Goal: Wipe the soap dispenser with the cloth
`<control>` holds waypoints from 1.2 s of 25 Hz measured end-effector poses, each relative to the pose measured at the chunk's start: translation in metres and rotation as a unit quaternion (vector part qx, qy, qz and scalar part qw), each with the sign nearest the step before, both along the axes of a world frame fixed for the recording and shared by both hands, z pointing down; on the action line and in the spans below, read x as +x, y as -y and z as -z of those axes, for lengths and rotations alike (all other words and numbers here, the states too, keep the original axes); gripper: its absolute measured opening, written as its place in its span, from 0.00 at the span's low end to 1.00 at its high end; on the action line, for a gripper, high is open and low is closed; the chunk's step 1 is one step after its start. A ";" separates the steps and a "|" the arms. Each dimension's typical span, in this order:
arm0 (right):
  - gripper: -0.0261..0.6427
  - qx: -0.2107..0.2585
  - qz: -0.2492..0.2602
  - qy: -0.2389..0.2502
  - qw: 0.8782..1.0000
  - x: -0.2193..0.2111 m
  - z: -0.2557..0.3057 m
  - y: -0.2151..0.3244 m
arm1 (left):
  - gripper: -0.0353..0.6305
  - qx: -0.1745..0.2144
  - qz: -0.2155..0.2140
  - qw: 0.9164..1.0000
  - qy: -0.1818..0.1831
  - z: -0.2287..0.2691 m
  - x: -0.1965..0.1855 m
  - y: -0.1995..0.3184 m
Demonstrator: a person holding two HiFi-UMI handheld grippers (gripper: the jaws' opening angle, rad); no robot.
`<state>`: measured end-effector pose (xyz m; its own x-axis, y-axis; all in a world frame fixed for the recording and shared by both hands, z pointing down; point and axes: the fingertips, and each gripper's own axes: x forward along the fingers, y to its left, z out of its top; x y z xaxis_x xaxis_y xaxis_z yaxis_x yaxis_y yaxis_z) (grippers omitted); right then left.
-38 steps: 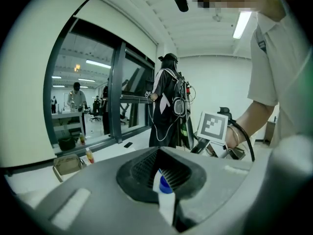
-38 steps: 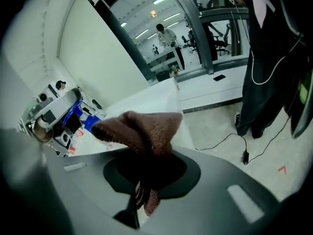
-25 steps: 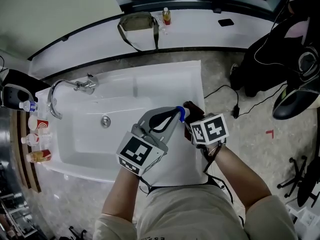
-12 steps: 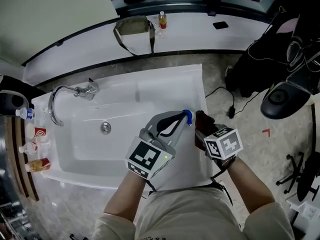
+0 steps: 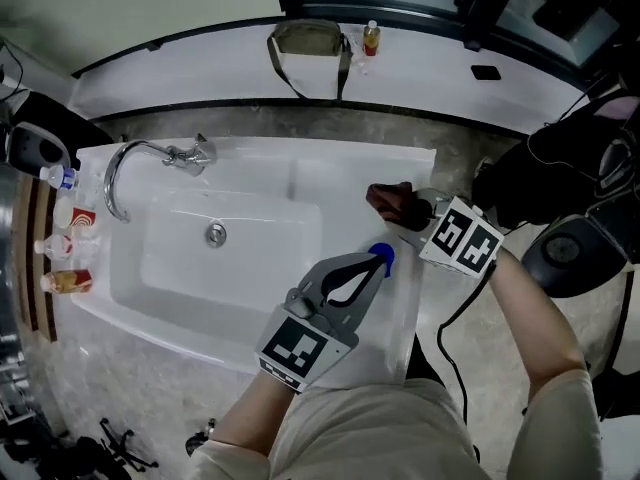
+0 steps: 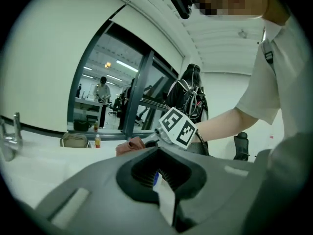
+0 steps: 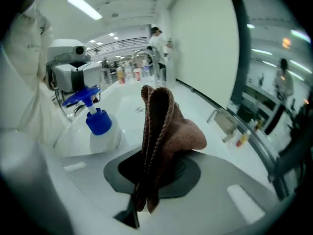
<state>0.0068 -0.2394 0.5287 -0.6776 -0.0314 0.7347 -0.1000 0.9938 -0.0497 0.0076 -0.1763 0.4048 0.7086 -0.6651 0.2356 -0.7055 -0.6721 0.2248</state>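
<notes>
The soap dispenser (image 5: 383, 257), a white bottle with a blue pump top, stands on the sink's right rim (image 5: 415, 168). My left gripper (image 5: 372, 265) is shut on its pump head; in the right gripper view the dispenser (image 7: 100, 125) stands left of the cloth with the left gripper (image 7: 71, 77) above it. In the left gripper view a blue and white piece (image 6: 157, 182) shows between the jaws. My right gripper (image 5: 412, 214) is shut on a brown cloth (image 5: 387, 199), bunched and a little beyond the dispenser, not touching it. The cloth (image 7: 164, 131) stands up from the right jaws.
A chrome faucet (image 5: 128, 165) and a drain (image 5: 214, 233) lie left in the white basin. Several small bottles (image 5: 68, 250) line the far left shelf. On the back ledge sit a bag (image 5: 305, 40), a small bottle (image 5: 371, 37) and a phone (image 5: 487, 72).
My right gripper has carried the cloth away from the blue pump top, back and to the right. The left gripper keeps its hold on the dispenser. The head view has shifted.
</notes>
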 end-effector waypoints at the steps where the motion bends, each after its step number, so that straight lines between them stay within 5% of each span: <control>1: 0.16 0.012 0.054 -0.007 0.998 -0.007 -0.002 0.001 | 0.05 -0.001 0.017 1.000 0.000 0.001 0.000 0.000; 6: 0.16 0.025 0.264 -0.023 0.964 -0.038 -0.022 -0.008 | 0.05 -0.009 0.094 0.995 -0.016 0.002 -0.004 0.002; 11: 0.16 0.037 0.420 -0.058 0.905 -0.045 -0.053 -0.036 | 0.05 -0.006 0.115 0.993 0.008 0.000 -0.004 0.001; 15: 0.15 0.067 0.501 -0.077 0.859 -0.041 -0.070 -0.051 | 0.05 -0.005 0.131 0.991 0.021 -0.002 -0.004 0.000; 20: 0.15 0.076 0.551 -0.107 0.824 -0.024 -0.074 -0.052 | 0.05 -0.009 0.153 0.988 0.024 -0.004 -0.006 0.000; 25: 0.15 0.077 0.557 -0.141 0.815 0.001 -0.075 -0.051 | 0.05 -0.011 0.162 0.986 0.024 -0.005 -0.007 0.001; 28: 0.15 0.062 0.543 -0.142 0.825 0.017 -0.069 -0.053 | 0.05 -0.012 0.166 0.986 0.021 -0.005 -0.007 0.000; 30: 0.15 0.052 0.522 -0.123 0.842 0.020 -0.056 -0.055 | 0.05 -0.012 0.165 0.986 0.022 -0.005 -0.006 0.000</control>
<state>0.0266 -0.1847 0.5846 -0.2036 0.4144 0.8871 0.8371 0.5435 -0.0618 0.0012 -0.1764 0.4099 0.4441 -0.8511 0.2800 -0.8939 -0.3996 0.2033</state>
